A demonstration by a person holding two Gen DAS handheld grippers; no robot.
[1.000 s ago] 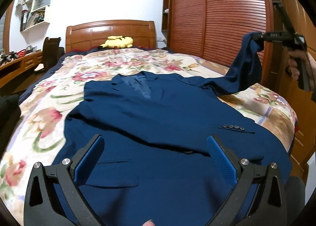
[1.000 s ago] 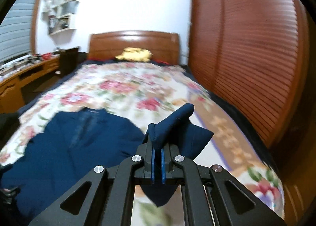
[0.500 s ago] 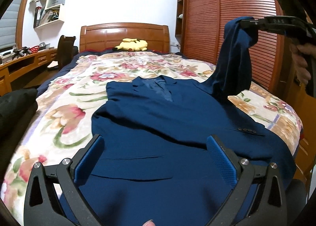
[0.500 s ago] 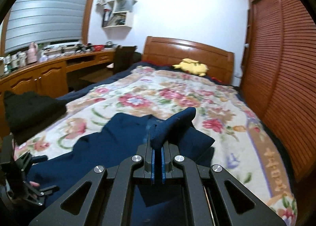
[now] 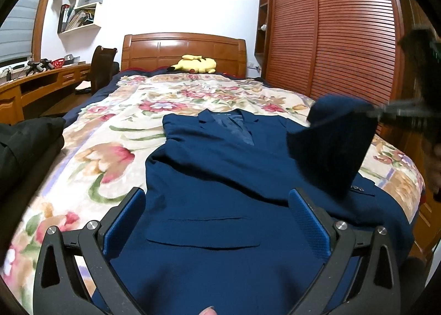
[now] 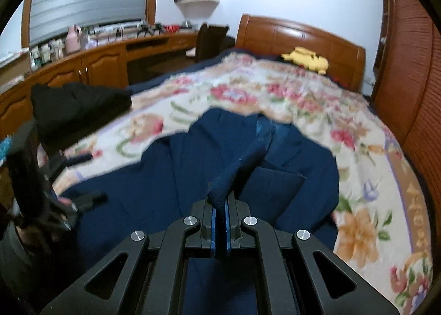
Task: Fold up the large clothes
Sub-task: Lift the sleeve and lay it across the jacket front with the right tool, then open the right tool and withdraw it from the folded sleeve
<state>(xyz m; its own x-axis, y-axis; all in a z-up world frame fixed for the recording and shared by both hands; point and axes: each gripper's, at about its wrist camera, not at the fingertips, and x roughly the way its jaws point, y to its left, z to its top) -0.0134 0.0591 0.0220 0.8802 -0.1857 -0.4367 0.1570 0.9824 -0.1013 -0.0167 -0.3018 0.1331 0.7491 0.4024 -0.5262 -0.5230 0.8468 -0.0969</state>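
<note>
A navy blue suit jacket [image 5: 220, 177] lies spread front-up on the bed's floral quilt [image 5: 110, 136]. The left tongs [image 5: 217, 221] stand wide apart over its hem, gripping nothing. At right, the blurred right tongs [image 5: 397, 113] hold the jacket's sleeve [image 5: 333, 144] raised above its body.

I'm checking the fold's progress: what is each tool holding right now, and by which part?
The right tool is shut on the blue jacket's sleeve, near its end. The left tool is open, holding nothing.
</note>
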